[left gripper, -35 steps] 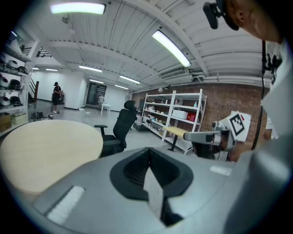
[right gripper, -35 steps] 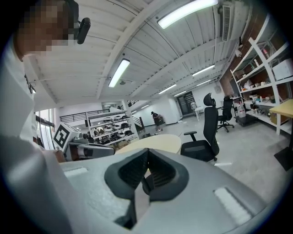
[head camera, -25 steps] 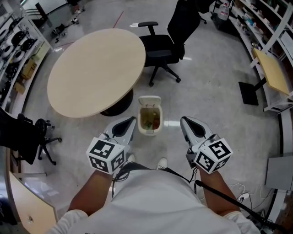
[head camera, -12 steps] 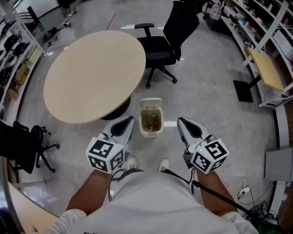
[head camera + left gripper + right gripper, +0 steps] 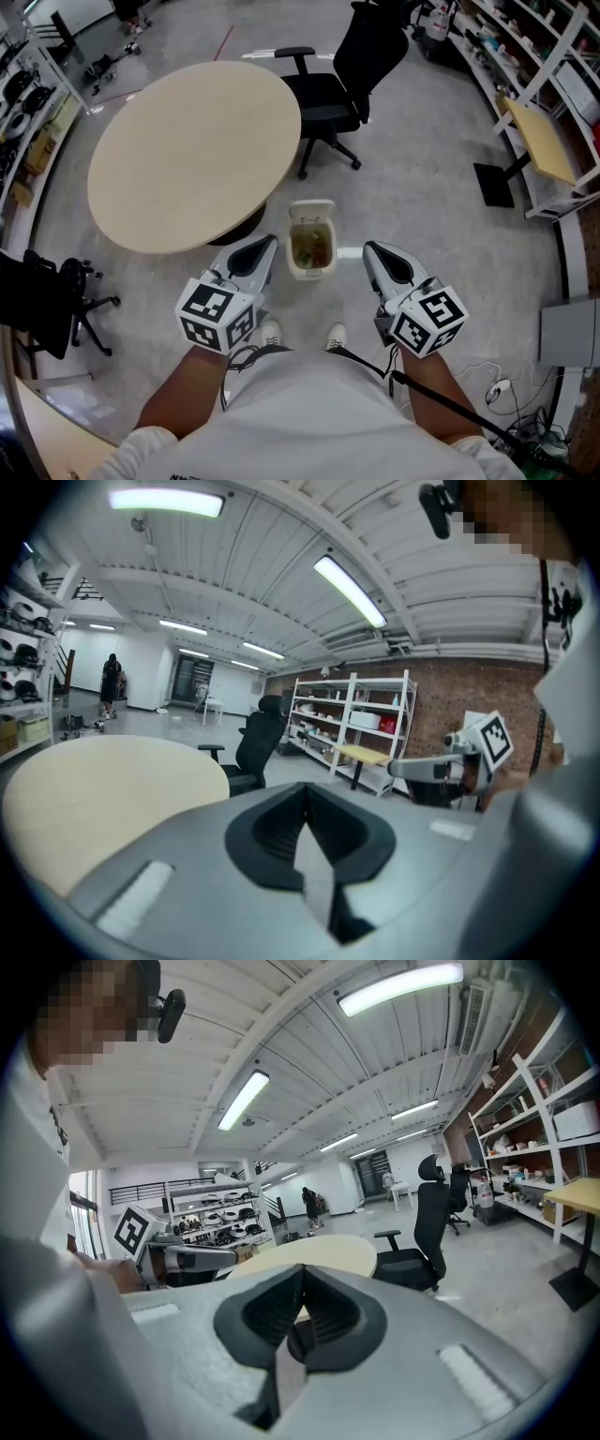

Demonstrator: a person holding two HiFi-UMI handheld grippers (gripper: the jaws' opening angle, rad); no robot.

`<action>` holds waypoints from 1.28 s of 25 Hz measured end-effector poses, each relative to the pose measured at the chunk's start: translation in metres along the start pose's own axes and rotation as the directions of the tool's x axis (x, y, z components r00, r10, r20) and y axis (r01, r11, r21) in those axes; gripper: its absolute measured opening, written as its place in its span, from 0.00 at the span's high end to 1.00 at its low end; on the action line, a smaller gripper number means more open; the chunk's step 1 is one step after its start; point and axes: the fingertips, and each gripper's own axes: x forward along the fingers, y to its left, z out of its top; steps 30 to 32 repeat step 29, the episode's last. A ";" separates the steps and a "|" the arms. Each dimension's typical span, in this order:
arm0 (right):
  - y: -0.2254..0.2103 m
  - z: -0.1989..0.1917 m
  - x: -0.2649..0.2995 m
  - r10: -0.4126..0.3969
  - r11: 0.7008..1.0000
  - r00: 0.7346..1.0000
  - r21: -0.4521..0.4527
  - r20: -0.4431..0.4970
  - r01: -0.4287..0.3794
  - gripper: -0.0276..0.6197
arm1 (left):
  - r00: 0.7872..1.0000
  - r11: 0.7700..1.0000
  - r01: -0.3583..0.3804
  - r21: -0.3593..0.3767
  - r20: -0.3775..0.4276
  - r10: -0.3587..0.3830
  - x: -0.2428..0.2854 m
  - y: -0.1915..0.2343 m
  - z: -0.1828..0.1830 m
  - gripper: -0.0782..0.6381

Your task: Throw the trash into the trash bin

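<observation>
A small white trash bin point(image 5: 308, 211) stands open on the grey floor in front of the person's feet, with yellowish and red trash point(image 5: 311, 249) inside. In the head view my left gripper point(image 5: 266, 248) is just left of the bin and my right gripper point(image 5: 371, 253) just right of it, both held above the floor at about the bin's near side. Both are shut with nothing in them. The left gripper view shows its jaws point(image 5: 305, 794) meeting in a seam, and the right gripper view shows the same point(image 5: 302, 1279). The bin is hidden in both gripper views.
A round beige table point(image 5: 192, 150) stands beyond the bin to the left, with a black office chair point(image 5: 342, 94) behind the bin. A second black chair point(image 5: 56, 291) is at the far left. Shelves and a small wooden table point(image 5: 539, 141) line the right side. Cables point(image 5: 497, 394) lie at lower right.
The whole view has shifted a little, with the table and chair slightly displaced in the picture. Both grippers stay on either side of the bin, still shut and empty.
</observation>
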 end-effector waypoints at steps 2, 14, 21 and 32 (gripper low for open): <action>0.000 -0.001 0.000 -0.005 1.000 1.000 -0.001 -0.001 0.005 0.95 | 1.000 1.000 0.003 0.002 0.000 -0.003 -0.001 0.000 0.000 0.88; 0.002 -0.001 -0.002 -0.015 1.000 1.000 -0.006 -0.002 0.015 0.95 | 1.000 1.000 0.008 -0.001 0.005 -0.008 -0.004 0.000 0.000 0.88; 0.000 0.000 -0.001 -0.014 1.000 1.000 -0.007 -0.004 0.014 0.96 | 1.000 1.000 0.008 0.005 0.002 -0.008 -0.003 0.001 0.000 0.88; 0.001 0.002 -0.001 -0.006 1.000 1.000 -0.004 0.001 0.006 0.96 | 1.000 1.000 0.007 0.007 -0.003 -0.007 -0.006 0.002 -0.001 0.88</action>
